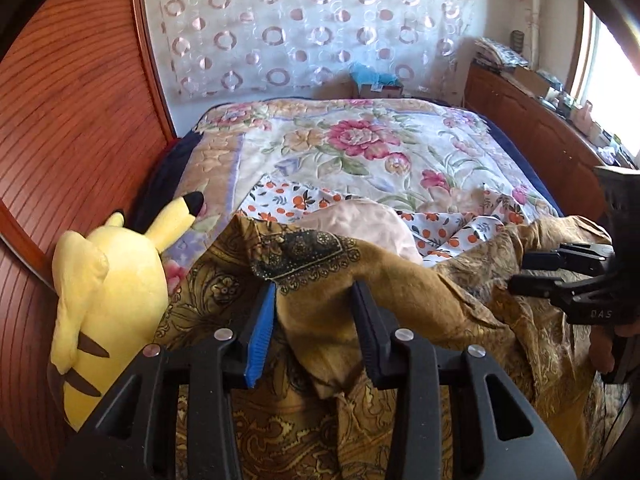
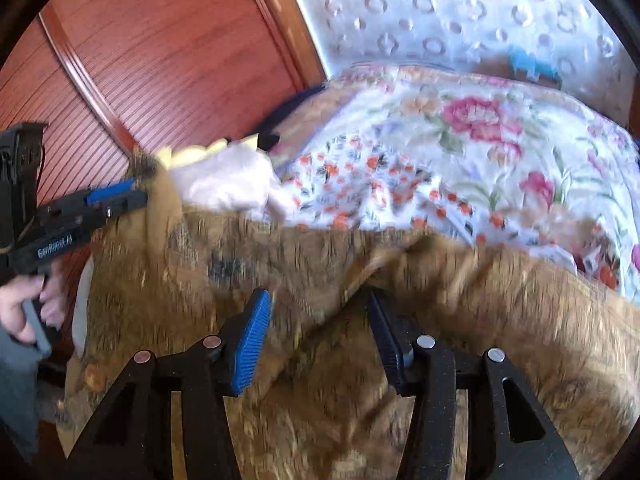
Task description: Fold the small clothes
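A mustard-brown paisley garment (image 1: 400,280) lies bunched across the near part of the bed. In the left wrist view my left gripper (image 1: 316,300) has a thick fold of it filling the gap between its pads. Seen from the right wrist, the left gripper (image 2: 136,194) holds that edge of the brown garment (image 2: 480,300) raised at the left. My right gripper (image 2: 318,312) stands open over a ridge of the cloth, its pads apart from the fabric. It also shows as the right gripper (image 1: 518,270) at the right edge, above the garment.
A white cloth with orange print (image 1: 304,200) and a pale pink piece (image 1: 360,224) lie beyond the garment on the floral bedspread (image 1: 360,140). A yellow plush toy (image 1: 108,280) leans against the wooden wardrobe (image 1: 80,120) at the left. A wooden cabinet (image 1: 540,128) runs along the right.
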### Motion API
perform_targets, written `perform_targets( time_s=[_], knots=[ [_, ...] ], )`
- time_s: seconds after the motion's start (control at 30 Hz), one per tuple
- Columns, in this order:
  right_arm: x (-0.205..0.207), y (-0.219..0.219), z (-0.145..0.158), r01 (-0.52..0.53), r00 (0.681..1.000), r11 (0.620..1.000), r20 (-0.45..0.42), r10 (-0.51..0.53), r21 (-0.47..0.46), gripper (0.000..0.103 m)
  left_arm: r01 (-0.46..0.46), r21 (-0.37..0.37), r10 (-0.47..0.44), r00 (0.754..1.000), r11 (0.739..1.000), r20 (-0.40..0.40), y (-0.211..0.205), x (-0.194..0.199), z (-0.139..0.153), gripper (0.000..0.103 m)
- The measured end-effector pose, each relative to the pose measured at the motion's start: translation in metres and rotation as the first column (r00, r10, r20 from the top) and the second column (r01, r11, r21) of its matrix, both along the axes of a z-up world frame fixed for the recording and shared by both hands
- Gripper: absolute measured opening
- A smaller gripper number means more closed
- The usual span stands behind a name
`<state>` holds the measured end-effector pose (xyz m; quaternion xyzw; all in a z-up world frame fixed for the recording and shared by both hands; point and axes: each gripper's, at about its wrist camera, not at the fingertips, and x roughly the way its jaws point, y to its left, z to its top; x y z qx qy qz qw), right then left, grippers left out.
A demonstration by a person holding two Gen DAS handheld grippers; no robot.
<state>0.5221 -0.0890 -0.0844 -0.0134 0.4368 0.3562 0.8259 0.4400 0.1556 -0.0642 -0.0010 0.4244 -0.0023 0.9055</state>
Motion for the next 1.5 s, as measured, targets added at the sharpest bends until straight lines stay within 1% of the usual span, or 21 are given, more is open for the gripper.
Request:
perform_targets(
  time_s=[0.07,0.1,0.13,0.17,0.2,0.23,0.3,0.4,0.5,0.6,0.7,0.8,0.9,1.0,1.13,1.17,1.2,1.27,1.37,1.43,1.5],
  knots=[
    [0.007,0.003,0.001,0.02,1.0,0.999,-0.019,-0.019,0.034,0.053,-0.001,0.016,0.001,1.0,1.0,-0.006,-0.002,0.002,-0.002,0.04],
    [0.011,0.003,0.002,0.035,0.999,0.998,-0.023,-0.034,0.049,0.048,0.002,0.027,-0.002,1.0,1.0,-0.004,-0.003,0.003,-0.002,0.032],
    [0.012,0.003,0.001,0.043,0.999,0.998,-0.026,-0.042,0.052,0.036,0.004,0.032,-0.004,1.0,0.999,-0.002,-0.005,0.003,-0.002,0.028],
    [0.014,0.004,-0.001,0.057,0.998,0.997,-0.026,-0.056,0.042,0.029,0.002,0.037,-0.002,1.0,0.999,0.005,-0.005,0.002,0.0,0.02],
    [0.016,0.006,-0.003,0.072,0.997,0.997,-0.025,-0.071,0.037,0.013,0.001,0.04,-0.002,1.0,0.999,0.019,-0.006,0.0,0.002,0.011],
    [0.016,0.005,-0.004,0.074,0.997,0.996,-0.031,-0.073,0.043,0.007,0.002,0.049,-0.003,1.0,0.999,0.03,-0.007,-0.001,0.004,0.01],
    [0.014,0.003,-0.005,0.078,0.997,0.995,-0.014,-0.077,0.066,0.003,-0.002,0.081,-0.003,0.998,0.997,0.064,-0.009,-0.005,0.009,0.003],
    [0.005,-0.009,0.002,0.158,0.986,0.981,0.044,-0.164,0.109,0.002,-0.039,0.104,0.025,0.99,0.994,0.135,-0.003,-0.012,0.02,0.002],
    [-0.005,-0.011,0.005,0.228,0.966,0.967,0.095,-0.239,0.114,0.002,-0.053,0.069,0.044,0.99,0.996,0.132,0.009,-0.009,0.022,0.002],
    [-0.016,0.005,0.005,0.239,0.958,0.971,0.16,-0.24,0.026,0.002,-0.055,0.07,0.045,0.99,0.996,0.131,0.011,-0.008,0.02,0.002],
    [-0.02,0.011,0.003,0.271,0.946,0.962,0.188,-0.264,-0.011,0.002,-0.062,0.068,0.051,0.988,0.996,0.147,0.013,-0.008,0.023,0.002],
    [-0.021,0.012,0.007,0.306,0.934,0.952,0.191,-0.301,0.0,0.002,-0.06,0.05,0.051,0.986,0.997,0.159,0.015,-0.01,0.028,0.002],
    [-0.026,0.021,0.011,0.32,0.927,0.947,0.209,-0.311,-0.012,0.002,-0.05,0.069,0.036,0.981,0.996,0.188,0.01,-0.017,0.037,0.002],
    [-0.026,0.028,0.008,0.302,0.935,0.953,0.203,-0.29,-0.031,0.002,-0.035,0.08,0.018,0.979,0.996,0.205,0.006,-0.021,0.042,0.002],
    [-0.032,0.02,0.017,0.264,0.943,0.964,0.209,-0.259,0.004,0.005,0.016,0.08,-0.031,0.982,0.997,0.186,0.003,-0.027,0.046,0.003],
    [-0.036,0.018,0.02,0.257,0.943,0.966,0.22,-0.251,0.005,0.006,0.031,0.092,-0.046,0.983,0.995,0.175,0.002,-0.029,0.046,0.006],
    [-0.041,0.016,0.024,0.249,0.942,0.968,0.234,-0.242,-0.002,0.009,0.049,0.101,-0.064,0.986,0.994,0.155,0.0,-0.031,0.045,0.022],
    [-0.054,0.013,0.031,0.213,0.944,0.977,0.258,-0.206,0.001,0.013,0.056,0.114,-0.074,0.984,0.992,0.16,-0.001,-0.037,0.047,0.048],
    [-0.086,0.012,0.045,0.152,0.939,0.988,0.31,-0.146,0.005,0.03,0.075,0.128,-0.095,0.983,0.989,0.159,-0.001,-0.046,0.053,0.06],
    [-0.111,0.01,0.052,0.118,0.933,0.993,0.342,-0.115,0.014,0.05,0.083,0.112,-0.099,0.983,0.99,0.152,0.003,-0.053,0.057,0.064],
    [-0.135,0.011,0.054,0.084,0.93,0.996,0.357,-0.084,0.016,0.054,0.077,0.108,-0.094,0.984,0.991,0.153,0.006,-0.06,0.061,0.065]
  ],
)
